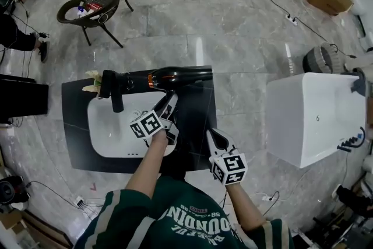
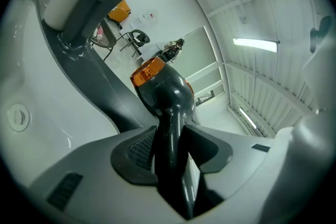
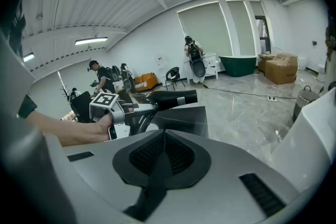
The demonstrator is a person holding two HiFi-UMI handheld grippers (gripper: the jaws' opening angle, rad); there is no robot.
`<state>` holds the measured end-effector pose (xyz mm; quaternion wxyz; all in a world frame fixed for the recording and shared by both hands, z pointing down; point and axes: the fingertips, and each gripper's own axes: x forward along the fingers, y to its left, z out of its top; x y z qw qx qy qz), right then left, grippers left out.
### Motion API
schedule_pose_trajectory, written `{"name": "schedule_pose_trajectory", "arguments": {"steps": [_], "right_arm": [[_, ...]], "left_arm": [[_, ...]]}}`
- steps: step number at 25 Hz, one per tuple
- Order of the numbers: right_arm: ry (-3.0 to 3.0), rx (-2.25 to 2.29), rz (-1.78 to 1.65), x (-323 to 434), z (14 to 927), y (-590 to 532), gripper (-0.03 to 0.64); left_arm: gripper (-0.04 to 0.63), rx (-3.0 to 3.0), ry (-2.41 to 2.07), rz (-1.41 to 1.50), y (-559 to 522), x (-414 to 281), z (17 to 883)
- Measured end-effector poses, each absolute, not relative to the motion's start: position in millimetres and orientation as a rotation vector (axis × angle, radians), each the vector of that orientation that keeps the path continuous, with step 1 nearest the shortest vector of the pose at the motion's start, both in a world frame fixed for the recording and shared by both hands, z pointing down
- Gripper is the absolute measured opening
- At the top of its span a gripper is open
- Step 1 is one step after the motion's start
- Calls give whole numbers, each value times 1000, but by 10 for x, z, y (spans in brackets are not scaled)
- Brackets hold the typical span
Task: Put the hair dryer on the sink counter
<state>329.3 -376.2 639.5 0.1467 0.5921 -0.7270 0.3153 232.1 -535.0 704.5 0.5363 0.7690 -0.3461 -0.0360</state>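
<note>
My left hand-held gripper (image 1: 169, 101) is clenched on the handle of the hair dryer (image 1: 175, 74). In the left gripper view, the ribbed dark pads of that hand-held gripper (image 2: 170, 150) press on either side of the smooth, narrow grip. The hair dryer (image 2: 164, 93) is glossy black plastic, a rounded barrel with a bright orange band around it. It lies level along the far rim of the white basin (image 1: 108, 125), with its handle pointing back toward me. Its rear end is just beside the matte black faucet (image 1: 114, 88) at the basin's far left corner, and its blunt nozzle reaches out past the basin's right side. I cannot tell whether the barrel touches anything beneath it.

The basin is a smooth rounded rectangle of white ceramic set into a flat, dark surface (image 1: 198, 116) with a dull sheen.

My right hand-held gripper (image 1: 211, 134) sits off the basin's near right corner, over the edge of the surface. Its jaws are clenched together on nothing. In the right gripper view the two grey shells of that hand-held gripper (image 3: 163, 157) meet in a seam between their mesh-textured pads. Beyond them are the hair dryer (image 3: 173, 98) and the left hand-held gripper (image 3: 121, 110).
</note>
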Motion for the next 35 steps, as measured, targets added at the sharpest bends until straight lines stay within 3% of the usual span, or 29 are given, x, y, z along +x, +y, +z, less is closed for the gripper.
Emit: {"name": "schedule_pose_trajectory", "arguments": {"steps": [35], "right_arm": [[-2070, 1687, 992, 3274, 6626, -3792, 43]], "left_arm": [[200, 1913, -918, 142, -5459, 2498, 7470]]}}
